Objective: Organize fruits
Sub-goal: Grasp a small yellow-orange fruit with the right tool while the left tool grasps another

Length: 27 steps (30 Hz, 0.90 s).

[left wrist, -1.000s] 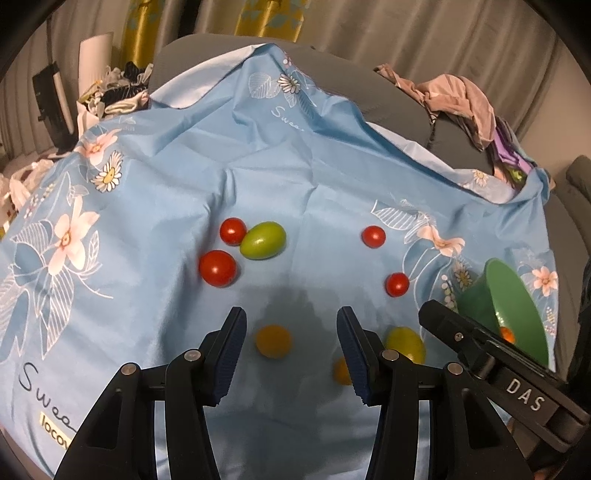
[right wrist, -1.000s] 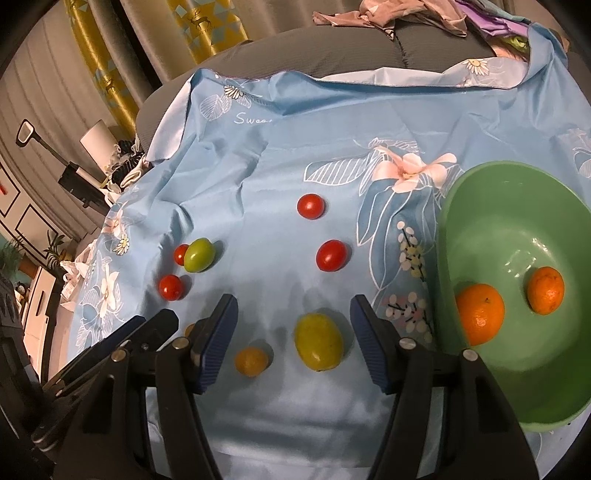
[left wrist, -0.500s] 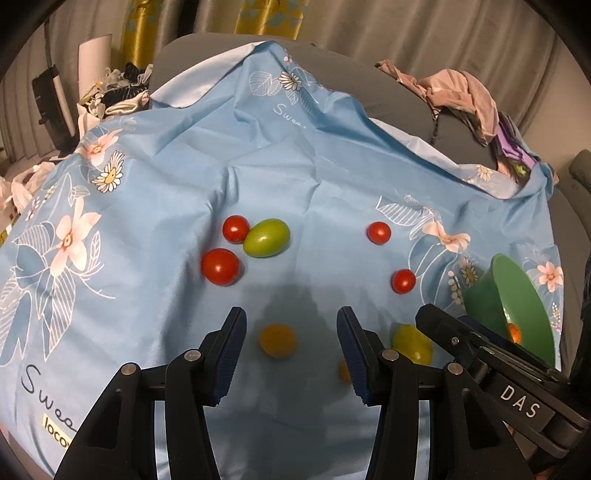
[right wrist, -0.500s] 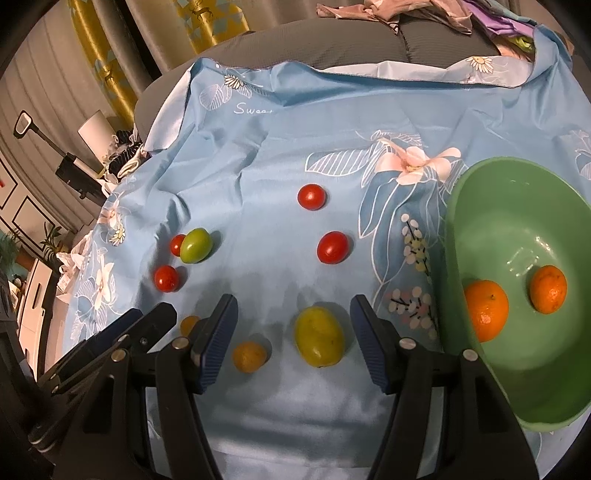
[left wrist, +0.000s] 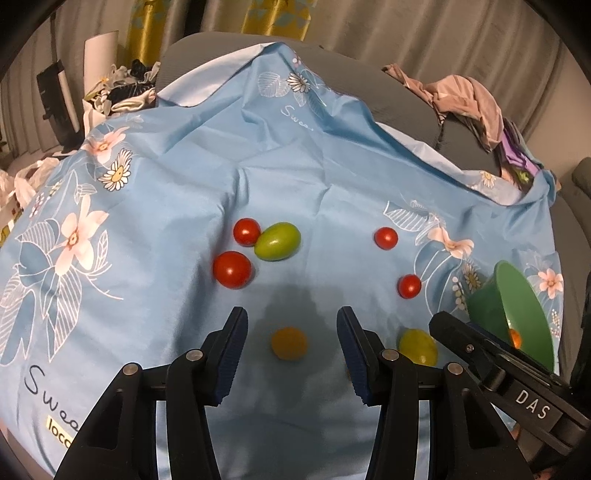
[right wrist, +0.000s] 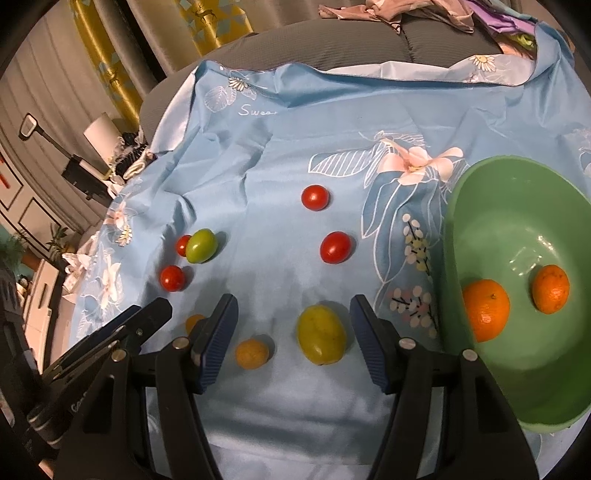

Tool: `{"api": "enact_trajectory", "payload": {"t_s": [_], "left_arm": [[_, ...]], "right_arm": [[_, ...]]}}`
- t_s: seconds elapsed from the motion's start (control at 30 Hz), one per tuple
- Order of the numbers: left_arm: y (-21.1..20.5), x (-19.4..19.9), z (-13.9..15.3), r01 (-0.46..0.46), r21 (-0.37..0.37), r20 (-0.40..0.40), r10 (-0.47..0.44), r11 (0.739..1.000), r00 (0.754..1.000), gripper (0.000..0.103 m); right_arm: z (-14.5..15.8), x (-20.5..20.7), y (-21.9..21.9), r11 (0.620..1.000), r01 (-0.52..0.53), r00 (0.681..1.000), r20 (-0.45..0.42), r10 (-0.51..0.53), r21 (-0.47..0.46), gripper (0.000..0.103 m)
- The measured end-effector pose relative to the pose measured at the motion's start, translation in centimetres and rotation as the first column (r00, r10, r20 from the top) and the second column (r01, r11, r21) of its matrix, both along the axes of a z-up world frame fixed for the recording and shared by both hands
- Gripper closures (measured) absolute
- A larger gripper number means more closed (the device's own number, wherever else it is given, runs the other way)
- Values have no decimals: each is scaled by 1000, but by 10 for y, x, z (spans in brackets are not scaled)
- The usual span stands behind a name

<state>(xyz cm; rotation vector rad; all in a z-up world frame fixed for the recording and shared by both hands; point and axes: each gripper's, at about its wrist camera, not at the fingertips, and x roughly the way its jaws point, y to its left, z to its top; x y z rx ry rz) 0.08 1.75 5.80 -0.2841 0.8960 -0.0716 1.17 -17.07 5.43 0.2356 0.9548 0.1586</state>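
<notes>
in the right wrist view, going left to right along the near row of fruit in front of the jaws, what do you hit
small orange fruit → yellow-green fruit → green bowl, holding the larger orange, then the smaller orange

"DAS" on right gripper (left wrist: 532, 408); "Sweet" on cloth (right wrist: 258, 109)

Pale grey pleated curtains (left wrist: 424, 33) with yellow patterned panels (left wrist: 275, 16) line the far wall; crumpled pinkish clothing (left wrist: 461, 96) lies far right on a grey ribbed sofa (right wrist: 332, 48).
</notes>
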Motion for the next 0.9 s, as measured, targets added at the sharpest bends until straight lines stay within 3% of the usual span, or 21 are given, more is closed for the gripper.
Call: {"api": "enact_trajectory", "payload": {"t_s": [0.13,0.33,0.5,0.57,0.63,0.67,0.77,0.87,0.9], "left_arm": [[6,-1,1,-1,-21,1,1,1000,1000,53],[15,4,-4,10,-70,-31,-13,998,999,58],[10,9,-13,45,-49,-58,-47,998,997,64],[7,13,-20,81,-64,-70,-85,995,994,69],[8,19,-31,130,-130,-116,-145,983,983,75],[11,21,-36,110,-144,-141,-130,983,981,75],[11,21,-35,90,-74,-126,-98,993,987,75],[9,24,-41,130,-121,-156,-148,984,977,75],[6,24,-43,144,-103,-161,-160,984,974,75]], "right_arm": [[5,-3,-5,999,-12,1000,25,11,48,58],[2,-1,-7,996,-15,1000,6,14,92,59],[-3,0,-1,994,-46,999,-15,48,95,60],[-3,0,4,990,-90,996,-14,92,108,67],[-5,-2,13,985,-135,990,-14,138,106,78],[-8,-3,19,984,-153,988,-23,156,96,78],[-15,-1,28,978,-183,981,-52,189,95,76],[-22,1,34,978,-195,977,-76,201,78,76],[-24,1,36,977,-203,974,-84,209,70,76]]}}
